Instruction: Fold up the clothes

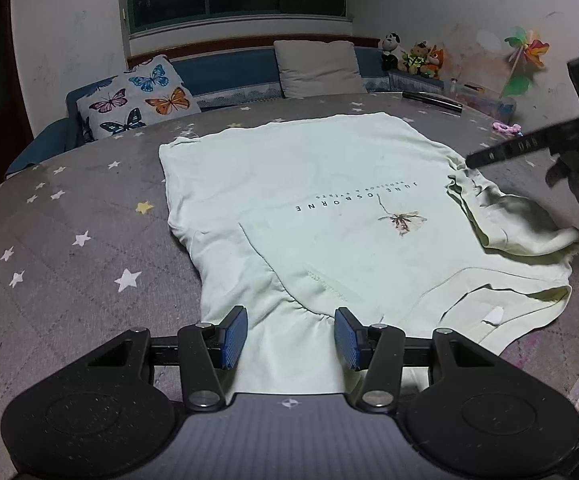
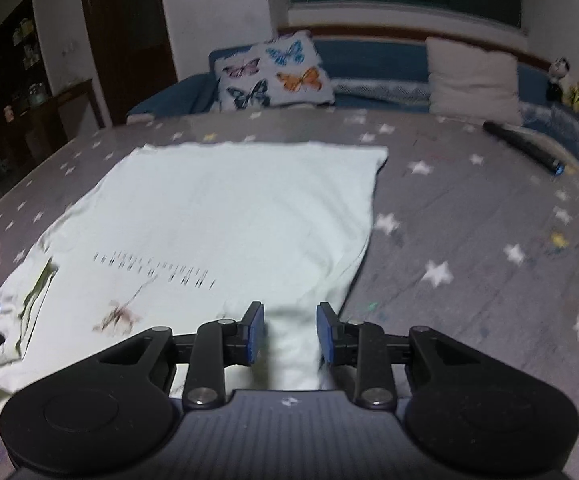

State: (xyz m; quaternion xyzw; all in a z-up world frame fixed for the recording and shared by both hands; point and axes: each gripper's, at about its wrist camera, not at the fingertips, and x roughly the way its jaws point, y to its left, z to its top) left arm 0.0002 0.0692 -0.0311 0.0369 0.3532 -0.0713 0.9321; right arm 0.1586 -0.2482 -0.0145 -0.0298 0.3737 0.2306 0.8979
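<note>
One pale mint-green cotton T-shirt point(image 1: 309, 200) lies spread on the grey star-printed bedspread point(image 1: 69, 240), its black lettering and a small brown flower print facing up and reading upside down from the left wrist camera. One sleeve is folded in over the body on the left side of that view, while the other sleeve point(image 1: 521, 224) lies bunched and crumpled at the right edge.

Two grippers are at work. The left gripper point(image 1: 291, 336) hovers low over the near shoulder of the shirt with its blue pads point(image 1: 235, 336) standing about half apart; gathered cloth lies between them, but the pads do not press on it. The right gripper point(image 2: 291, 332) shows in its own blurred view with a narrower gap between its pads, a ridge of the shirt's fabric rising into that gap; whether the pads actually pinch the fabric I cannot tell. In the left view, the right gripper appears as a dark shape at the far right, just beside the crumpled sleeve.

Two cushions lean at the head of the bed: one butterfly-print cushion point(image 1: 137, 96) and one plain beige cushion point(image 1: 317, 68). Three plush toys point(image 1: 413, 56) sit in the corner, one colourful pinwheel point(image 1: 523, 54) stands beyond them, and one slim black rod-shaped object point(image 1: 431, 100) lies on the bedspread.
</note>
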